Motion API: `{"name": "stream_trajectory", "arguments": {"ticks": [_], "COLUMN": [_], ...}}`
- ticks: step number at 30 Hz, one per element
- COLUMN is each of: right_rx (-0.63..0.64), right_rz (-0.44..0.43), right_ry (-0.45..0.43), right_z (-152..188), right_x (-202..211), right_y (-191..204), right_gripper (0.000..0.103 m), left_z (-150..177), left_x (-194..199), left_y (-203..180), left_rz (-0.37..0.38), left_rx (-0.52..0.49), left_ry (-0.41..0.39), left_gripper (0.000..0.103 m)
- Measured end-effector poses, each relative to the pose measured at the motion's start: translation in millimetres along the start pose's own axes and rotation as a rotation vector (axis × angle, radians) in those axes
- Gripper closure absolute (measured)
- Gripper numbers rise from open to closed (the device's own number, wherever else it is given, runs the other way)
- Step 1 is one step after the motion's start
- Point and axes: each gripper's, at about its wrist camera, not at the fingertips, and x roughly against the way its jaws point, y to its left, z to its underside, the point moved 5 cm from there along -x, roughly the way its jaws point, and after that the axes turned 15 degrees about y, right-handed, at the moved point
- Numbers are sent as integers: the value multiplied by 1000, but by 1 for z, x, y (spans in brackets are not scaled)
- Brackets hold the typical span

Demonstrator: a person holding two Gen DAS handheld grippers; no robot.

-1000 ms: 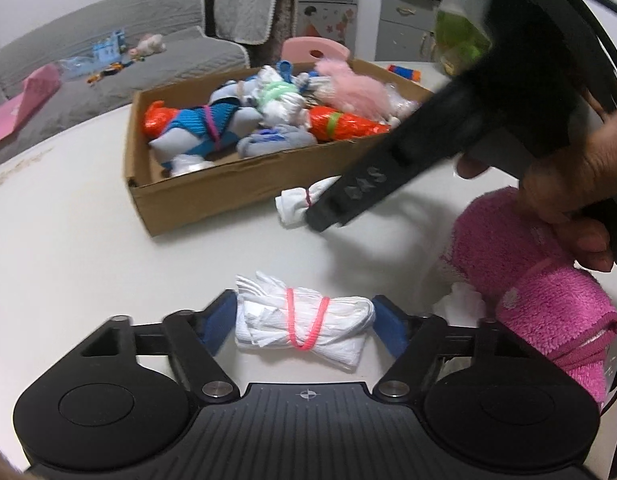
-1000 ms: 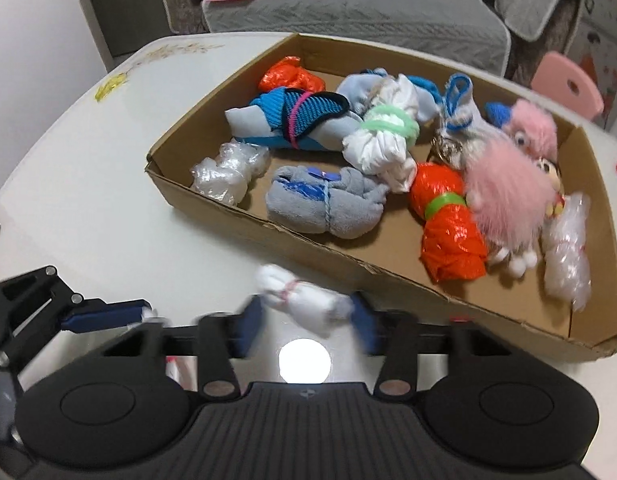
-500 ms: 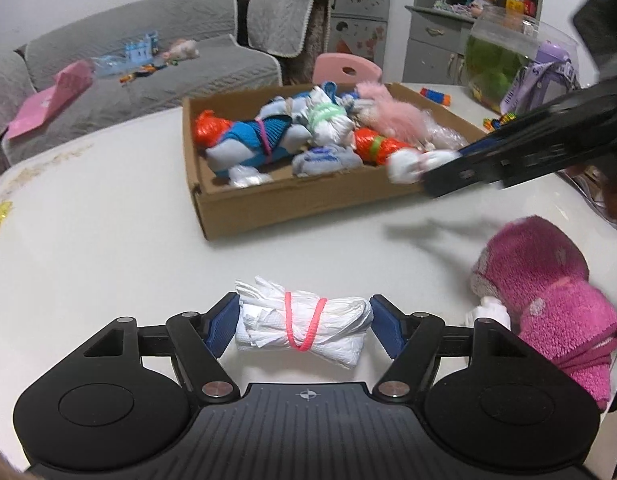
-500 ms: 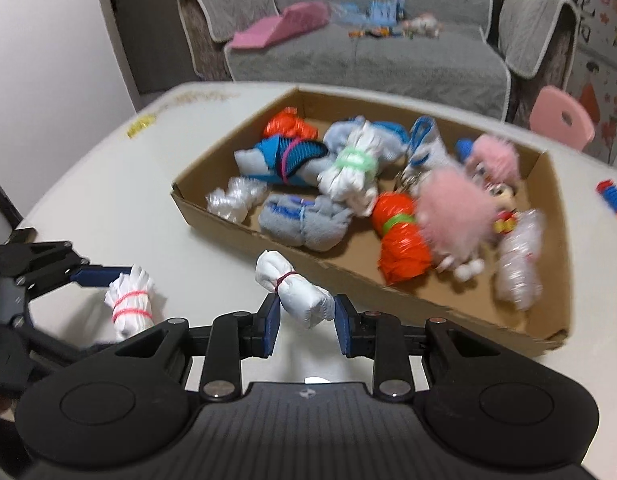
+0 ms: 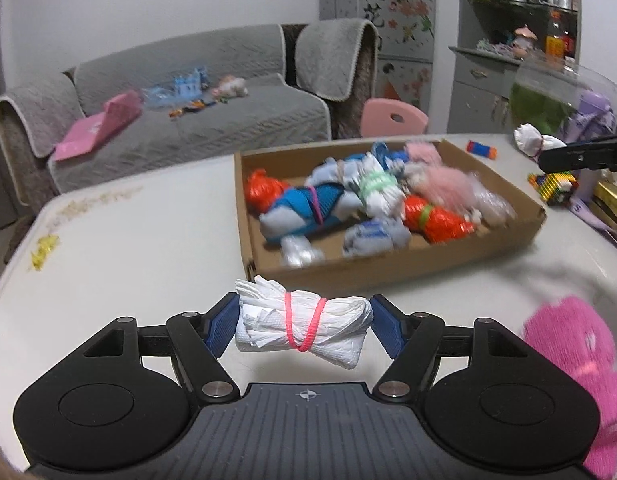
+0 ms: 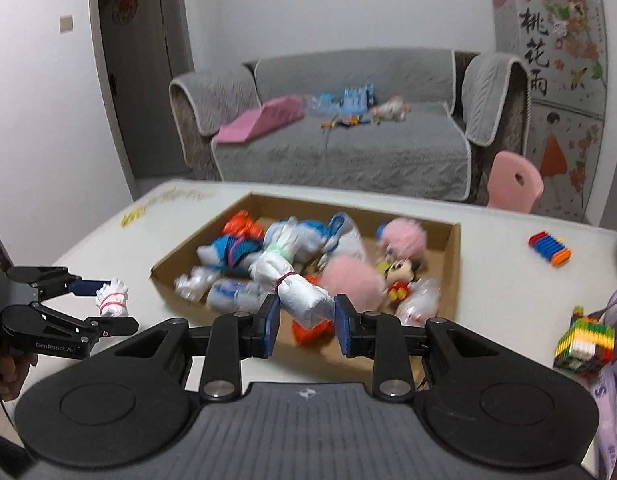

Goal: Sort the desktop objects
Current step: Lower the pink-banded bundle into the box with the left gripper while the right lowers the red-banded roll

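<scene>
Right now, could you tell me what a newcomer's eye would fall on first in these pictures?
Probably the two white bundles held in the air: the left claw grips a white bundle with a pink band, and the right claw grips a white bundle with a dark red band. Beyond them, the cardboard box on the white table is packed with colourful bundles and fluffy pink toys.

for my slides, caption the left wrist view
Left claw grips a white bag bundle tied with pink elastic before a cardboard box of bundles.
</scene>
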Motion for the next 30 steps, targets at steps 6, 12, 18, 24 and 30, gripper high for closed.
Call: {"name": "stream_trajectory", "arguments": {"ticks": [6,12,18,24,30], "right_rx": [3,3,21,31,43], "right_rz": [-30,-45,-41,-46,-32], "right_ry": [-71,-116,-123,-135,-140], "right_z": [-5,-13,-17,-21,-23], "right_x": [-2,-14,-21,-20,-22], "right_y": [-14,-26,-29,-29,-29], "right_gripper": [77,77,77,77,76], "left_z": [-27,-57,-80,-89,-94], "left_x": [0,-12,-27,-36,-45], "left_y": [7,0,-1,-15,-18], "left_rz": [-36,-73,-92,-112,-134], "left_rx": [69,49,89,68,56], "left_ry": [-66,-92,-103,-96,-75], "left_gripper": [28,28,28,28,28]}}
